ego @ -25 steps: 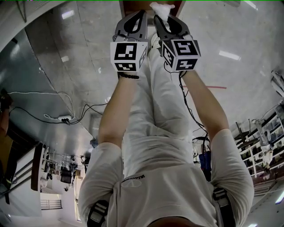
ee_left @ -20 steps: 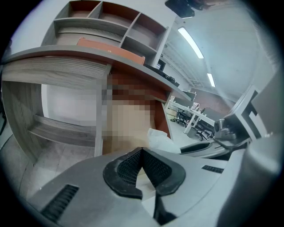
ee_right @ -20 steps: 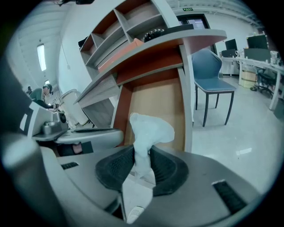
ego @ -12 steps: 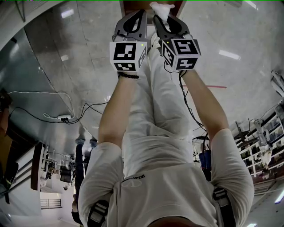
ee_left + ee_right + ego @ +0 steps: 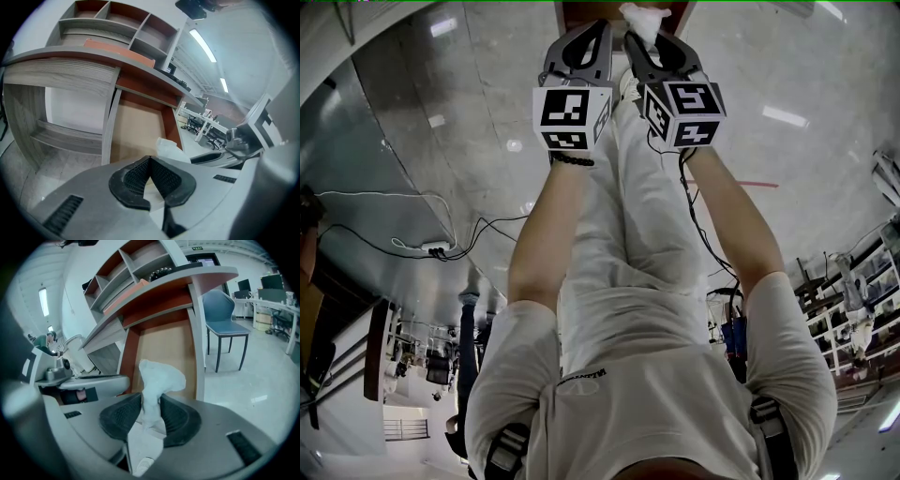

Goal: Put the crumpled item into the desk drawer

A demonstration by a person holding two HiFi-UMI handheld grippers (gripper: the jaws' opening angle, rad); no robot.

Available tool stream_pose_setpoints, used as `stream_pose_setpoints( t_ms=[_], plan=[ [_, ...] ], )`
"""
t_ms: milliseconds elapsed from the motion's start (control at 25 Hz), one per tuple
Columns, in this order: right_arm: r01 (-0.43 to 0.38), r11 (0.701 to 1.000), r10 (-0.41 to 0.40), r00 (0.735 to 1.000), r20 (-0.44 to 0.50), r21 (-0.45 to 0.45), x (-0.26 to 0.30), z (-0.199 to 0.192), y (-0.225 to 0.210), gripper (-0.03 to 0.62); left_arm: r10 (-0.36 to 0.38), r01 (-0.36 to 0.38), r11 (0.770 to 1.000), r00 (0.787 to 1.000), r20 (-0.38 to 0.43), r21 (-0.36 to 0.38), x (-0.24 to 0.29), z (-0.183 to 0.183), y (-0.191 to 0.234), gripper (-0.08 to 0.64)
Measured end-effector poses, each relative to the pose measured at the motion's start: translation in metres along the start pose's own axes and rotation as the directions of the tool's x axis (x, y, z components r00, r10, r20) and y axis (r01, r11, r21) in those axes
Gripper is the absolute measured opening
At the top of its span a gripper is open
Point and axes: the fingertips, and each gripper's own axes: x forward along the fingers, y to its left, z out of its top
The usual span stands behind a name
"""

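Crumpled white paper wad [image 5: 157, 380] stands upright between the black ribbed pads of the right gripper [image 5: 151, 416], its narrow waist touching both pads and its fuller top spreading above them; those jaws are opening, roughly half apart, with the paper wad not yet fallen out; behind it lies the open wooden drawer with a pale brown floor and red-brown sides [image 5: 164, 345], pulled out from under the grey wood-grain desk top [image 5: 187, 280]; in the head view the paper wad [image 5: 644, 21] pokes up past the right gripper [image 5: 649, 39] at the frame's upper edge; just beside it, to the left, the left gripper [image 5: 598, 33] is held at the same height, its jaws [image 5: 150, 159] closed tip to tip with nothing between them, pointing at the same drawer [image 5: 136, 131]; both bare forearms reach straight out from the body, close together and nearly parallel, the marker cubes turned back toward the head; a black bead bracelet [image 5: 572, 161] circles the left wrist; a blue chair [image 5: 225, 310] stands right of the desk.
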Motion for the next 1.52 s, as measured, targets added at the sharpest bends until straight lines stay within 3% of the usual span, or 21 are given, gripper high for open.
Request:
stream_pose_setpoints(
  t_ms=[1520],
  plan=[
    [-0.011, 1.0, 0.011, 1.0, 0.003, 0.016, 0.0014, -0.0007, -0.0016, 0.13, 0.004, -0.004, 1.0, 1.0, 0.011, -0.007, 0.0032, 0.0019, 0.0026, 0.002]
  ],
)
